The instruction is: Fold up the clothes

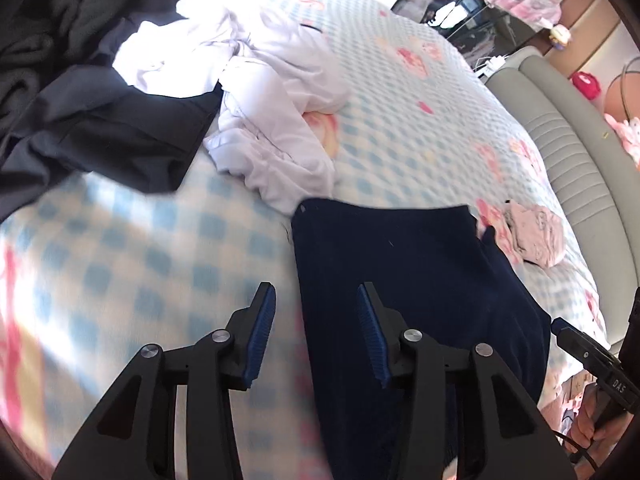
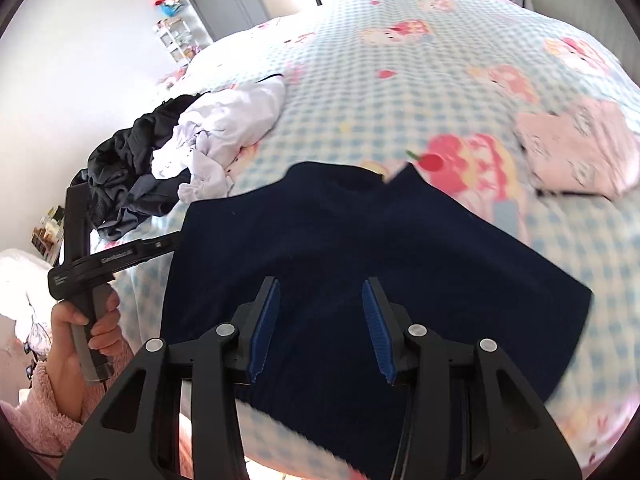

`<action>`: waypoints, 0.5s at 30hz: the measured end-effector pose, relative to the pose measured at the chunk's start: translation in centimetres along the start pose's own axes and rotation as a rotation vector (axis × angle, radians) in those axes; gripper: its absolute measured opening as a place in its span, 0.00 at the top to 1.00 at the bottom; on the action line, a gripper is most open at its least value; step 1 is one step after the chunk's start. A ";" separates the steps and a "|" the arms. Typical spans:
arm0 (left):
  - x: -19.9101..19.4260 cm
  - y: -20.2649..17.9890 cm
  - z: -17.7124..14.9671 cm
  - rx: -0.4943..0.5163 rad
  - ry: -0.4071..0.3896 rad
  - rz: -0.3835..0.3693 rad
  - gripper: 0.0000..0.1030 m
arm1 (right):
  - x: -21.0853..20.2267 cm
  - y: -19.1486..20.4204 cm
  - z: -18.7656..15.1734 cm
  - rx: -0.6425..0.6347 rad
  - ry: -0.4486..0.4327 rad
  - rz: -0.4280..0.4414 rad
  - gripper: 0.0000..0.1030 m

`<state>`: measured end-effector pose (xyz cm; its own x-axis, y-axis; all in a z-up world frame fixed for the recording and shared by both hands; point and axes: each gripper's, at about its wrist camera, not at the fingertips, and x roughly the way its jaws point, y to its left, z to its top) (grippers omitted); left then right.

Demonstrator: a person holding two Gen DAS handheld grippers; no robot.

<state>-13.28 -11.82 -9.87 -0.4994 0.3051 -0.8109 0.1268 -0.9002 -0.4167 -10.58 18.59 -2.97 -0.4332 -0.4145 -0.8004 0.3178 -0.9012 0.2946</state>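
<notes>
While both tools hang over the bed (image 2: 400, 92), my left gripper (image 1: 316, 332) stands with its jaws apart and nothing between the blue pads. My right gripper (image 2: 318, 328) likewise stands with its jaws parted and grips nothing. Directly below them, the navy garment (image 2: 360, 248) lies spread flat on the blue-checked bedcover. A folded pink garment (image 2: 580, 152) rests well apart from it, toward the headboard (image 1: 560, 152). A heap of white clothes (image 1: 256, 92) and dark clothes (image 1: 80, 80) lies beyond the navy piece. My left hand (image 2: 96, 328) grasps its tool's handle.
</notes>
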 end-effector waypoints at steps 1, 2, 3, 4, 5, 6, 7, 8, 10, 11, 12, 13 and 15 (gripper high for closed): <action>0.6 1.2 0.8 -0.009 0.009 -0.010 0.56 | 0.9 0.1 0.7 0.002 0.004 0.006 0.57; 1.1 2.3 1.5 -0.017 0.018 -0.021 0.56 | 1.7 0.0 1.2 0.006 0.013 0.013 0.57; 1.6 2.6 1.8 -0.021 0.021 -0.047 0.56 | 2.8 -0.2 1.9 0.014 0.018 0.015 0.57; 2.1 3.0 2.0 -0.024 0.025 -0.073 0.56 | 3.6 -0.5 2.4 0.030 0.021 0.004 0.57; 2.6 3.3 2.3 -0.028 0.028 -0.099 0.58 | 4.4 -0.9 3.0 0.047 0.024 -0.007 0.57; 3.0 3.2 2.3 -0.023 0.026 -0.121 0.58 | 5.1 -1.4 3.5 0.071 0.026 -0.007 0.57; 3.4 3.2 2.3 -0.019 0.024 -0.144 0.58 | 5.8 -2.0 4.0 0.095 0.028 -0.008 0.57; 3.7 3.2 2.3 -0.014 0.022 -0.165 0.58 | 6.7 -2.1 4.4 0.098 0.037 -0.013 0.57; 4.4 2.9 2.4 -0.011 0.022 -0.166 0.59 | 8.4 -2.3 5.2 0.101 0.056 -0.023 0.57; 4.6 2.9 2.3 -0.010 0.023 -0.166 0.59 | 9.2 -2.4 5.6 0.103 0.065 -0.029 0.57; 4.6 2.8 2.4 -0.004 0.020 -0.171 0.59 | 10.1 -2.3 5.7 0.086 0.073 -0.048 0.57; 4.5 2.6 2.4 0.004 0.016 -0.174 0.58 | 11.0 -2.3 5.9 0.068 0.080 -0.068 0.57; 4.5 2.5 2.5 0.013 0.009 -0.177 0.57 | 12.5 -2.4 6.1 0.028 0.100 -0.120 0.60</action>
<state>-17.38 -13.51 -13.51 -0.5049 0.4622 -0.7290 0.0261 -0.8360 -0.5481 -21.91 14.81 -10.56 -0.3800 -0.2905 -0.8782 0.2443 -0.9472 0.2076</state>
